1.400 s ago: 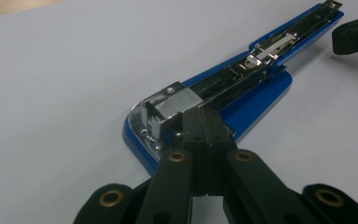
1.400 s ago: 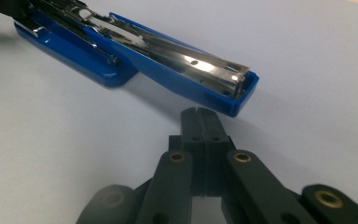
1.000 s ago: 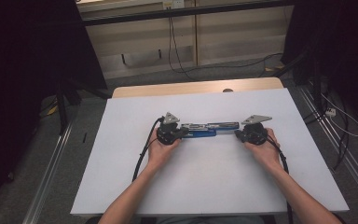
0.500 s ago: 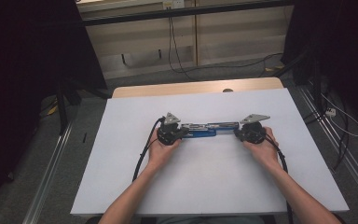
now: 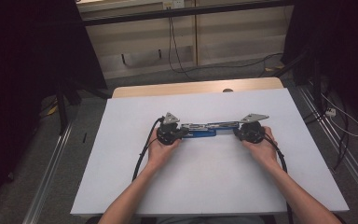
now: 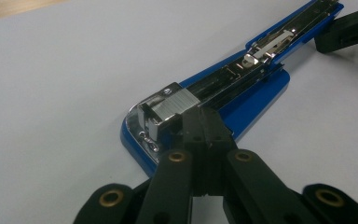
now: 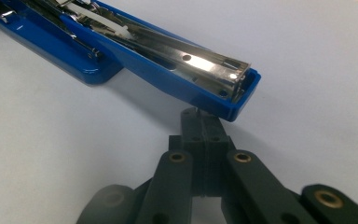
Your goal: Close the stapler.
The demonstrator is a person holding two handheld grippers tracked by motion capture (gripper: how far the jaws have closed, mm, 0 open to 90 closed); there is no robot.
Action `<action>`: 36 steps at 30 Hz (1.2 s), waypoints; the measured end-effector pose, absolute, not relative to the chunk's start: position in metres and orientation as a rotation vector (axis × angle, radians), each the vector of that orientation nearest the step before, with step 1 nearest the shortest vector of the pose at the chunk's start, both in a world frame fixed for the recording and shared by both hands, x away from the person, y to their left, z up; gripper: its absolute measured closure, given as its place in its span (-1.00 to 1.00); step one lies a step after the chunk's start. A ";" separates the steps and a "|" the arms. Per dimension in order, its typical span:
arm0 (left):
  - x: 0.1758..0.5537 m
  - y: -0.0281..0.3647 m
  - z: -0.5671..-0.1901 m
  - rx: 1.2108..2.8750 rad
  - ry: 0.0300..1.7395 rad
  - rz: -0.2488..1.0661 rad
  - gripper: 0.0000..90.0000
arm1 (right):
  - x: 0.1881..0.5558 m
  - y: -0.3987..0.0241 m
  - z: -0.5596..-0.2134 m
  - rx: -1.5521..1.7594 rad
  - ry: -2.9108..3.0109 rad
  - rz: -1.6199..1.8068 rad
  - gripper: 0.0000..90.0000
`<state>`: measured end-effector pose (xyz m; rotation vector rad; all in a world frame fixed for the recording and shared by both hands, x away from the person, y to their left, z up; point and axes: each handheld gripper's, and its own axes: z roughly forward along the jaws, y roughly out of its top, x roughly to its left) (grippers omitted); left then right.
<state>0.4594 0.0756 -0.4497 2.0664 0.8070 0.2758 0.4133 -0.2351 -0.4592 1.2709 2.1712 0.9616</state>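
A blue stapler (image 5: 205, 129) lies swung open in a long line on the white table top, its metal staple channel facing up. My left gripper (image 5: 181, 132) is shut; its joined tips (image 6: 204, 125) rest against the stapler's (image 6: 256, 93) hinge end by the silver block. My right gripper (image 5: 237, 131) is shut too. Its joined tips (image 7: 204, 122) sit just under the raised blue end of the stapler's (image 7: 168, 60) open arm. Nothing is held between either pair of jaws. The right gripper's black tips (image 6: 349, 28) meet the stapler's far end in the left gripper view.
The white sheet (image 5: 121, 186) covers most of the table, with a strip of bare wood (image 5: 191, 87) along the far edge. Black cables (image 5: 142, 156) trail from both grippers toward the near edge. More cables (image 5: 182, 60) lie on the floor beyond.
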 end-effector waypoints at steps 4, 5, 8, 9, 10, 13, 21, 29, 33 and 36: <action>0.459 0.075 -0.450 2.069 0.803 0.279 1.00 | 0.414 -0.235 -0.459 1.282 2.162 0.975 1.00; 0.459 0.075 -0.450 2.069 0.803 0.279 1.00 | 0.414 -0.236 -0.459 1.292 2.154 0.984 1.00; 0.459 0.075 -0.450 2.067 0.807 0.278 1.00 | 0.414 -0.237 -0.458 1.300 2.141 0.997 1.00; 0.459 0.075 -0.450 2.066 0.806 0.278 1.00 | 0.414 -0.237 -0.459 1.298 2.140 0.997 1.00; 0.459 0.075 -0.450 2.068 0.806 0.276 1.00 | 0.414 -0.236 -0.459 1.298 2.139 0.997 1.00; 0.460 0.075 -0.450 2.063 0.808 0.274 1.00 | 0.414 -0.236 -0.458 1.297 2.136 1.004 1.00; 0.460 0.076 -0.450 2.061 0.816 0.274 1.00 | 0.414 -0.237 -0.458 1.322 2.115 1.050 1.00; 0.458 0.074 -0.450 2.065 0.816 0.284 1.00 | 0.414 -0.235 -0.457 1.302 2.101 1.092 1.00; 0.458 0.074 -0.450 2.063 0.818 0.282 1.00 | 0.413 -0.233 -0.456 1.279 2.097 1.113 1.00; 0.458 0.075 -0.450 2.062 0.818 0.281 1.00 | 0.413 -0.232 -0.456 1.276 2.095 1.119 1.00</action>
